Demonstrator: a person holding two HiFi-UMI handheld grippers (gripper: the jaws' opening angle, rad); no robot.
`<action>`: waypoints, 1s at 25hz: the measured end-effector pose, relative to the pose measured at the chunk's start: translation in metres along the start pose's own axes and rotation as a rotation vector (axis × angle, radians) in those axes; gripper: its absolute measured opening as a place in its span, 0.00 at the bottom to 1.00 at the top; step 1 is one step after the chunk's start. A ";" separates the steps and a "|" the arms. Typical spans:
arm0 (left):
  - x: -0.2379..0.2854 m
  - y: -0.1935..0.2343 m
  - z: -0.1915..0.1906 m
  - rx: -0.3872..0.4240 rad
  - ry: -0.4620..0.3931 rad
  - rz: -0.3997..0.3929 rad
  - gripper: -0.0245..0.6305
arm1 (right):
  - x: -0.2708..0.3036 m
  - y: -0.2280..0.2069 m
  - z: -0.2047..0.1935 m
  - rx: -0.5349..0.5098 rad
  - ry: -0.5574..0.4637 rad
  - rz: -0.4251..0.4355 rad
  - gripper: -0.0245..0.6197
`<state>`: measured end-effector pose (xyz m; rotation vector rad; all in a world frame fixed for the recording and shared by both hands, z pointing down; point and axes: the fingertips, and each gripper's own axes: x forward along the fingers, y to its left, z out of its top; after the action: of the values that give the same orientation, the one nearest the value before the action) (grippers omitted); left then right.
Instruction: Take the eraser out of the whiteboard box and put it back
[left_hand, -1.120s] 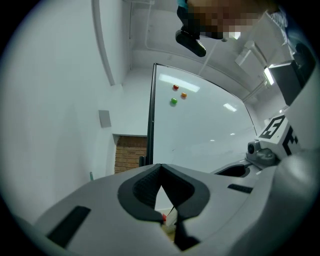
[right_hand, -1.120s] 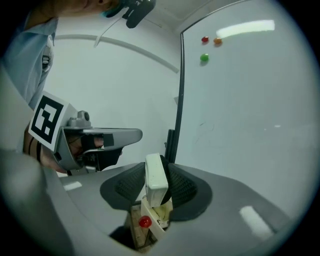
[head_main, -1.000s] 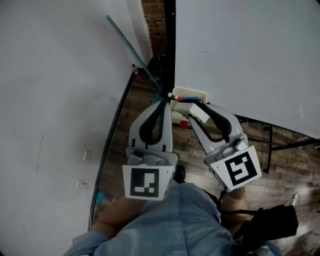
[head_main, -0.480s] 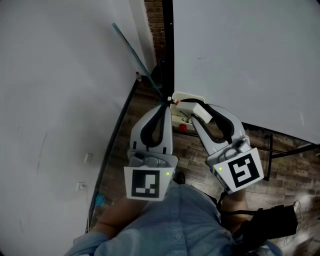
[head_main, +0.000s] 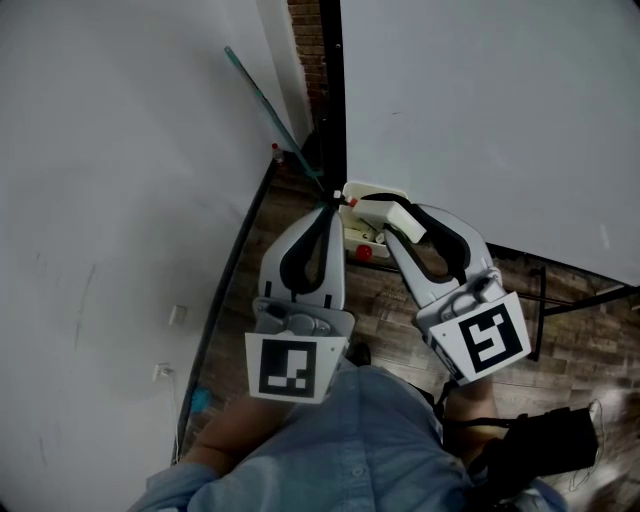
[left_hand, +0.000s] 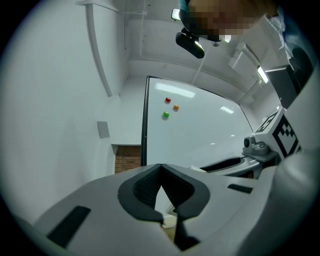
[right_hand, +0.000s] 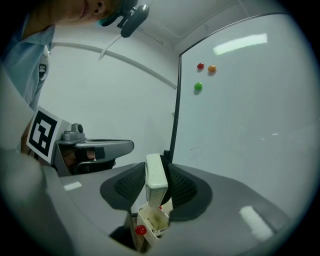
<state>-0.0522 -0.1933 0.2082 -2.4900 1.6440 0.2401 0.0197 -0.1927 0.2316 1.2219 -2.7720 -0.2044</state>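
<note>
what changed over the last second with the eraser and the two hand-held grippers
The right hand-held gripper, shut on the eraser, raised it a little above the whiteboard box. That lift came early, and it has been still since. Nothing was newly gripped or let go. The left hand-held gripper stayed shut and empty beside it, and the box kept its place.

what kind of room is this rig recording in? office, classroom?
Probably a meeting room or classroom. A large whiteboard carries coloured magnets. A small whiteboard box sits by its lower corner, with an eraser just above it. The floor is wood plank.
</note>
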 end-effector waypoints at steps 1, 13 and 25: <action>0.000 0.000 0.000 0.000 0.000 0.001 0.04 | 0.000 0.000 0.001 -0.001 -0.004 0.002 0.25; -0.001 0.005 -0.004 -0.012 0.012 0.005 0.04 | 0.006 0.003 -0.001 0.003 0.003 0.007 0.25; 0.011 0.020 -0.023 -0.046 0.052 0.016 0.04 | 0.022 -0.004 -0.030 0.011 0.086 0.011 0.25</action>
<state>-0.0653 -0.2159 0.2275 -2.5377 1.6977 0.2191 0.0123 -0.2142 0.2613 1.1876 -2.7093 -0.1320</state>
